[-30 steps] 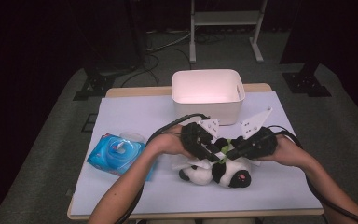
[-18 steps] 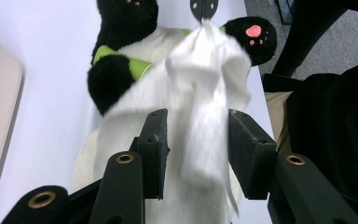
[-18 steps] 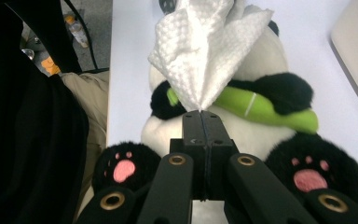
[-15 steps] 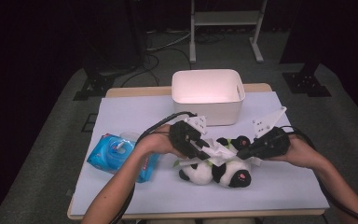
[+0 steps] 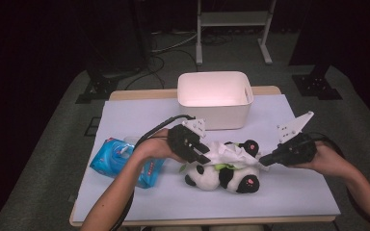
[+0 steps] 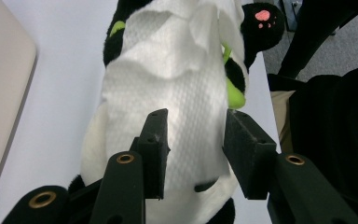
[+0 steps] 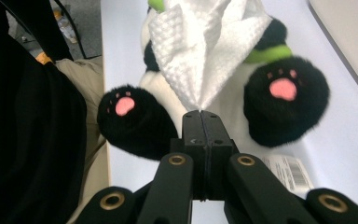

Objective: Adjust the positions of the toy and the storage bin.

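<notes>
A black and white panda plush [image 5: 221, 179] lies on its back on the white table cover. A white paper tissue [image 5: 227, 154] is spread over its belly. My right gripper [image 5: 262, 162] comes in from the right and is shut on one corner of the tissue [image 7: 205, 51], between the panda's two pink-padded feet [image 7: 284, 98]. My left gripper [image 5: 204, 156] hovers over the panda's left end. Its jaws have just been opening and stand apart above the tissue [image 6: 177, 93], and nothing is pinched between them [image 6: 193, 126].
A white plastic bin [image 5: 214, 108] stands just behind the panda. A blue pack of wipes [image 5: 115, 159] lies at the left, under my left forearm. The table's front edge [image 5: 202, 221] runs close below the panda.
The two grippers, close together over the panda a second ago, have moved apart. The right one has drawn the tissue's corner to the right, and the left one has shifted left.
</notes>
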A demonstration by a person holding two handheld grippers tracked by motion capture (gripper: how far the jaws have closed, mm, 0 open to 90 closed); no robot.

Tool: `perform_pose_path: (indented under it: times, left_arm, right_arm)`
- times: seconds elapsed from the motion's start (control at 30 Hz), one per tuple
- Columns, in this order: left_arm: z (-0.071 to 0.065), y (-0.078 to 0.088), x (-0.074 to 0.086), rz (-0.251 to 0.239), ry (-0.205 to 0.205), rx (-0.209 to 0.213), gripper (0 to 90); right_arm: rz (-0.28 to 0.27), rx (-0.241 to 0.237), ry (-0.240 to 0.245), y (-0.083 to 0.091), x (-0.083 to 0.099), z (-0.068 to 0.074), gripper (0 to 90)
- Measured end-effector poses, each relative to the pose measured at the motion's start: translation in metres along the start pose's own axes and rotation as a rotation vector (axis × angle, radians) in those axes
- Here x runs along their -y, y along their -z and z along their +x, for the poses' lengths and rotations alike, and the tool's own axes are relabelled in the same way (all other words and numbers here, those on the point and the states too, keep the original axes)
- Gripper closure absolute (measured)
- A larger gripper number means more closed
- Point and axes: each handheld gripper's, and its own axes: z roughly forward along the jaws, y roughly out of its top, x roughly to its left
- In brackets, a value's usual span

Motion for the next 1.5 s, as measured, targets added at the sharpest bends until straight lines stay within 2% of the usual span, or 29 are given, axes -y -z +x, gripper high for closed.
perform_pose_path:
  times: [0.43, 0.5, 0.63, 0.73, 0.97, 1.1, 1.27, 1.37, 1.5]
  left_arm:
    - [0.003, 0.007, 0.015, 0.006, 0.022, -0.020, 60.2]
    - [0.003, 0.007, 0.016, 0.003, 0.031, -0.019, 60.2]
    - [0.004, 0.005, 0.019, 0.016, 0.038, -0.020, 60.7]
    - [0.005, 0.003, 0.021, 0.018, 0.041, -0.020, 60.7]
    - [0.004, 0.002, 0.023, 0.018, 0.042, -0.022, 60.4]
    - [0.004, 0.003, 0.026, 0.016, 0.043, -0.025, 60.4]
    - [0.004, 0.002, 0.033, 0.021, 0.050, -0.030, 59.6]
    - [0.005, 0.002, 0.036, 0.025, 0.054, -0.037, 59.6]
    - [0.007, 0.002, 0.039, 0.022, 0.067, -0.037, 57.9]
  right_arm:
    - [0.014, 0.034, -0.069, 0.025, 0.032, 0.004, 89.4]
    - [0.032, 0.042, -0.075, 0.028, 0.036, 0.005, 89.3]
    - [0.031, 0.047, -0.082, 0.031, 0.038, 0.005, 89.0]
    - [0.024, 0.043, -0.065, 0.029, 0.030, 0.005, 88.9]
    - [0.030, 0.032, 0.014, 0.015, -0.008, 0.004, 88.5]
    - [0.043, 0.020, 0.048, -0.004, -0.030, 0.001, 88.3]
    - [0.062, 0.009, 0.065, -0.030, -0.046, -0.003, 88.3]
    - [0.088, 0.017, 0.077, -0.043, -0.053, -0.004, 80.5]
    - [0.107, 0.021, 0.076, -0.053, -0.057, -0.005, 61.5]
